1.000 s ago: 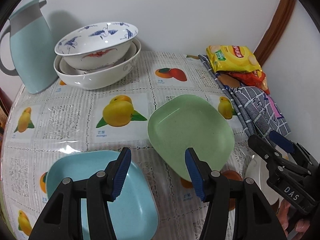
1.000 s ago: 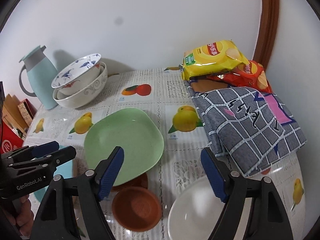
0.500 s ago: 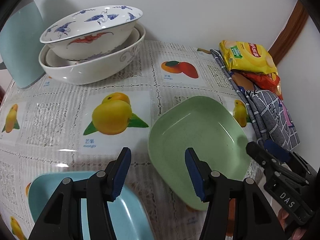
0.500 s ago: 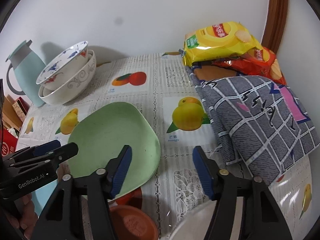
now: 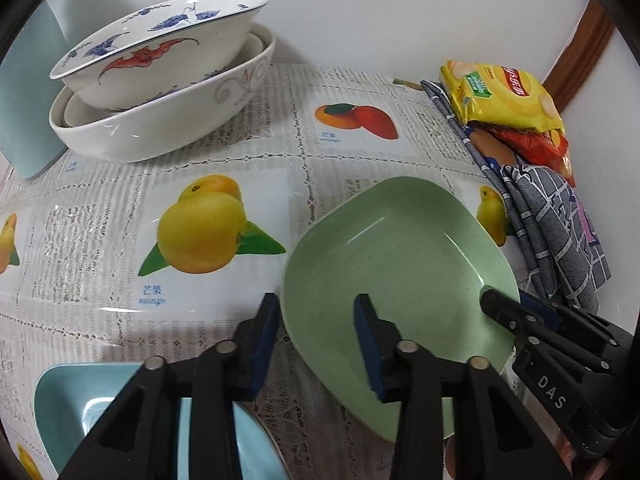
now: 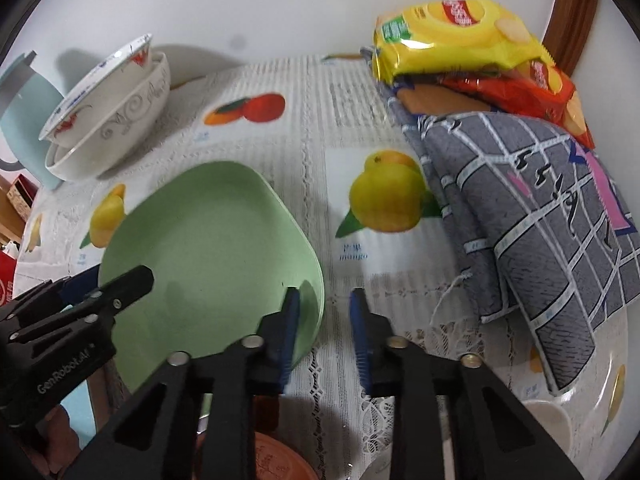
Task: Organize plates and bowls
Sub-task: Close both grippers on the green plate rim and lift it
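Green plate [image 5: 394, 256] lay on the table [image 5: 224, 152], its rim between the fingers of both tools. My left hand-held gripper [image 5: 316, 340] and right hand-held gripper [image 6: 324, 332] had just been closing (neither yet pinching). Stacked bowls [image 5: 160, 92] sat at the back.

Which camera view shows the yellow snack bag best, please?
The right wrist view shows it best: the yellow snack bag is large there, lying on a red bag, its whole top face visible. In the left wrist view the same bag is smaller, near the right edge, seen more from the side.
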Demonstrator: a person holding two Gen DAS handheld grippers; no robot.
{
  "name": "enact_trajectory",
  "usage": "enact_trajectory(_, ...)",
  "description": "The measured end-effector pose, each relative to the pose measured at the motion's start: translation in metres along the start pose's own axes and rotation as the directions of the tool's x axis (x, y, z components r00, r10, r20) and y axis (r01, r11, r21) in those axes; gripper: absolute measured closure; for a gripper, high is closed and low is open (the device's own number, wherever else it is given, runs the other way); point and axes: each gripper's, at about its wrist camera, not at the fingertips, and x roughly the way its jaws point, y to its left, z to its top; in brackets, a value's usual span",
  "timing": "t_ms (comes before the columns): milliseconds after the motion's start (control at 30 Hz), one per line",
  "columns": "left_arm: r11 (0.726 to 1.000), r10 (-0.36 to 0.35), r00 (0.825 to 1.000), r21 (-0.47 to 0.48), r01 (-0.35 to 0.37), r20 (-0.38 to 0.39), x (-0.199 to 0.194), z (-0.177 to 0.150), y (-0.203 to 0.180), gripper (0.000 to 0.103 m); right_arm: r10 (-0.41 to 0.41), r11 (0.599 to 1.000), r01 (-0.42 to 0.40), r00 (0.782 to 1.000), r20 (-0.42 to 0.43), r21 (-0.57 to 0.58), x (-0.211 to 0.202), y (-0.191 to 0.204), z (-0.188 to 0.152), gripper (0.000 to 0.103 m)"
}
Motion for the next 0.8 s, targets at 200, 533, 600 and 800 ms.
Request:
enact_trajectory(200,1.000,-0.003,1.000,0.005,0.003,0.007,0.001,0.000,0.001,0.088,-0.010,1.000,0.010,1.000,0.026,0.004,0.000,0.002,0.000,0.089)
enact_trajectory(533,0.999,-0.031,0.998,-0.010,0.031,0.062,-0.021,0.002,0.006,0.092,0.034,0.998,-0.040,0.992,0.123,0.047,-0.023,-0.009,-0.005,0.096)
enact_trajectory(600,0.999,-0.041,0.997,-0.017,0.042,0.070,-0.028,0.002,0.007,0.092,0.041,0.998,-0.049,0.990,0.138,0.049,-0.030,-0.008,-0.006,0.096)
enact_trajectory(800,0.998,-0.056,0.994,-0.016,0.058,0.098,-0.053,-0.006,0.004,0.092,0.059,0.995,-0.072,0.982,0.181,0.063,-0.057,-0.008,-0.013,0.096)
